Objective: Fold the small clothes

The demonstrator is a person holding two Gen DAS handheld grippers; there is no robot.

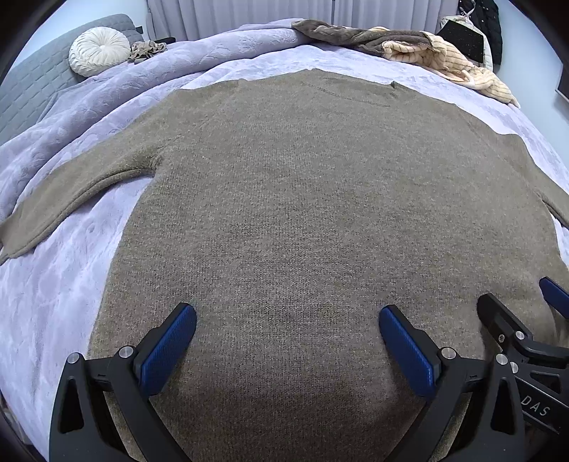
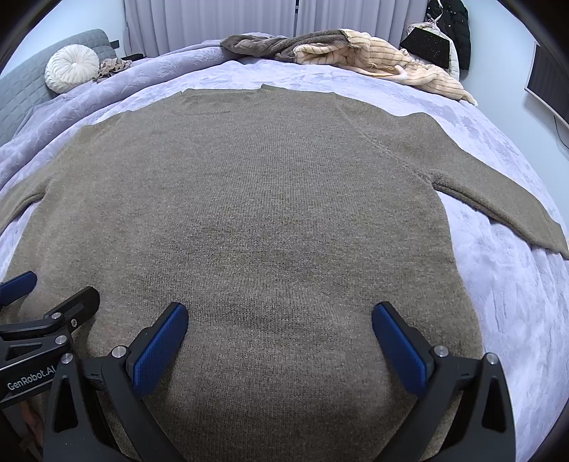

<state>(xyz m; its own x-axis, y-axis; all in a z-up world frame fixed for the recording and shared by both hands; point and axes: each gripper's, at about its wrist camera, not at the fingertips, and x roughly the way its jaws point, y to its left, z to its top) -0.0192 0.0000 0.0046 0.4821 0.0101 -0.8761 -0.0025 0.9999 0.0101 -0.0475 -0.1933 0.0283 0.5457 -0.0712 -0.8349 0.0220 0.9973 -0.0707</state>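
A brown knit sweater [image 1: 302,199] [image 2: 256,199] lies flat on a lilac bedspread [image 1: 64,284] [image 2: 508,284], neck away from me, both sleeves spread out to the sides. My left gripper [image 1: 287,316] hovers open over the hem's left half, with nothing between its blue pads. My right gripper [image 2: 280,312] stands open over the hem's right half, also with nothing between its pads. Each view catches the other gripper at its edge: the right one [image 1: 526,320] in the left wrist view, the left one [image 2: 46,302] in the right wrist view.
A heap of brown and cream striped clothes [image 1: 409,46] [image 2: 338,49] lies at the far side of the bed. A round white cushion [image 1: 99,51] [image 2: 71,69] rests on a grey sofa at the far left. Curtains [image 2: 213,21] hang behind.
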